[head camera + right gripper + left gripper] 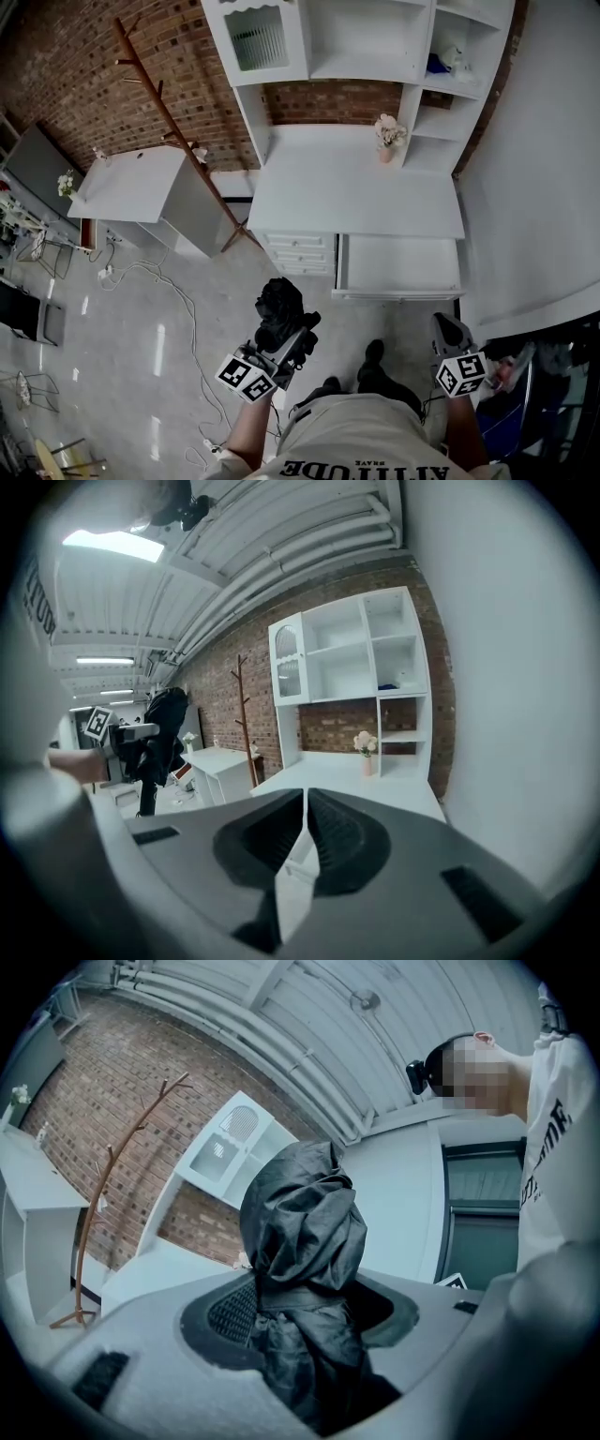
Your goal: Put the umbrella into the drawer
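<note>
**While left gripper [284, 336] pinches umbrella [280, 305], drawer [398, 268] stands open**

Head view: the black umbrella is short of the drawer, well apart from it; right gripper [451, 332] is alongside.
Left gripper view: jaws clamp the umbrella's [302, 1227] bunched fabric.
Right gripper view: jaws pressed together, empty.

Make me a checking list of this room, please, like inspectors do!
Surface: white desk, holds a flower vase at the back.
Job's things: black umbrella folded, off the desk; drawer pulled open, looks empty.
Clutter: nothing seen.
Grippers: left hand-held gripper shut on the umbrella; right hand-held gripper shut, empty.
Cables: white cables trail over the floor.
Surroundings: brick wall, coat rack, small white table, white shelves.
</note>
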`<state>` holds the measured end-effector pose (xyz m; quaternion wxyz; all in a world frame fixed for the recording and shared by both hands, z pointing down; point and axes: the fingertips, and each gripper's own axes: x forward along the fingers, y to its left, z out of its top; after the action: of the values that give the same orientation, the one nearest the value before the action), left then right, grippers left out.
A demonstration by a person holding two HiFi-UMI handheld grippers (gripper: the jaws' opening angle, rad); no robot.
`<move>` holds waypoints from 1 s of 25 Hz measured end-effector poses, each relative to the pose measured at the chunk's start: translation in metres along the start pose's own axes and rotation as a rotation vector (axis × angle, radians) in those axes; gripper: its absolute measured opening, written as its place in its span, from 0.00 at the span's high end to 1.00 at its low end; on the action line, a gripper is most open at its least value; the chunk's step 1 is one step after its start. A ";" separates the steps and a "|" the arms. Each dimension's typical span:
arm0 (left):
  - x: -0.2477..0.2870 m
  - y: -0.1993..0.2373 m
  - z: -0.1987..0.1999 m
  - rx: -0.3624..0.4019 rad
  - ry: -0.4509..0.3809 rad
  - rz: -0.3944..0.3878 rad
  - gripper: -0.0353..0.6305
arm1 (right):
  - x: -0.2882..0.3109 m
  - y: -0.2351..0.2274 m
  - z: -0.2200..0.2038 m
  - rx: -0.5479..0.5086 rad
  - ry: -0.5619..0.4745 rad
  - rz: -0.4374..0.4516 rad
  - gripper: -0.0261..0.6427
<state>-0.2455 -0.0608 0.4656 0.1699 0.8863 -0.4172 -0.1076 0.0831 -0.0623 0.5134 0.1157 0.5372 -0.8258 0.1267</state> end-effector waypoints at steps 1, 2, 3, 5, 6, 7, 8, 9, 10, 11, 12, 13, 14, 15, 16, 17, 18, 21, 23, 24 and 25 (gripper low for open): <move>0.007 0.000 -0.001 -0.001 0.003 0.008 0.55 | 0.006 -0.006 0.001 0.003 0.000 0.011 0.91; 0.014 -0.001 -0.002 -0.001 0.007 0.013 0.55 | 0.012 -0.012 0.002 0.006 0.001 0.021 0.91; 0.022 -0.001 -0.003 -0.003 0.011 0.019 0.55 | 0.018 -0.018 0.004 0.006 0.002 0.031 0.91; 0.038 -0.001 -0.005 -0.016 0.016 0.031 0.55 | 0.027 -0.032 0.008 0.007 0.006 0.047 0.91; 0.046 -0.001 -0.006 -0.029 0.016 0.038 0.55 | 0.031 -0.039 0.010 0.008 0.006 0.054 0.91; 0.054 -0.001 -0.007 -0.043 0.013 0.045 0.55 | 0.035 -0.048 0.013 0.011 0.007 0.060 0.91; 0.063 -0.002 -0.008 -0.057 0.010 0.052 0.55 | 0.039 -0.056 0.014 0.013 0.007 0.066 0.91; 0.072 -0.002 -0.010 -0.067 0.008 0.059 0.55 | 0.043 -0.065 0.016 0.016 0.007 0.073 0.91; 0.080 -0.003 -0.011 -0.071 0.011 0.067 0.55 | 0.047 -0.074 0.017 0.017 0.008 0.081 0.91; 0.089 -0.004 -0.013 -0.069 0.017 0.073 0.55 | 0.052 -0.082 0.018 0.019 0.010 0.089 0.91; 0.098 -0.004 -0.015 -0.060 0.027 0.078 0.55 | 0.056 -0.089 0.019 0.021 0.012 0.097 0.91; 0.106 -0.004 -0.017 -0.048 0.039 0.080 0.55 | 0.060 -0.094 0.019 0.024 0.015 0.106 0.91; 0.113 -0.003 -0.021 -0.034 0.051 0.079 0.55 | 0.065 -0.100 0.018 0.028 0.020 0.116 0.91; 0.120 -0.001 -0.026 -0.019 0.063 0.078 0.55 | 0.070 -0.105 0.017 0.031 0.026 0.126 0.91; 0.128 0.000 -0.031 -0.004 0.075 0.079 0.55 | 0.075 -0.111 0.015 0.034 0.032 0.137 0.91; 0.138 0.001 -0.035 0.014 0.091 0.082 0.55 | 0.080 -0.117 0.012 0.036 0.039 0.147 0.91; 0.148 0.001 -0.039 0.036 0.110 0.087 0.55 | 0.085 -0.123 0.010 0.038 0.046 0.157 0.91; 0.175 -0.002 -0.050 0.087 0.176 0.097 0.55 | 0.095 -0.137 0.004 0.048 0.063 0.186 0.91; 0.190 -0.002 -0.061 0.107 0.210 0.093 0.55 | 0.101 -0.145 0.002 0.052 0.071 0.203 0.91; 0.198 -0.002 -0.067 0.111 0.225 0.090 0.55 | 0.104 -0.148 0.001 0.055 0.074 0.210 0.91; 0.205 -0.001 -0.073 0.111 0.240 0.088 0.55 | 0.106 -0.151 -0.001 0.060 0.076 0.216 0.91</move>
<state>-0.0913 -0.2042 0.5217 0.1739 0.8817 -0.4377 0.0298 0.1797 -0.2123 0.5616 0.1166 0.4429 -0.8698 0.1834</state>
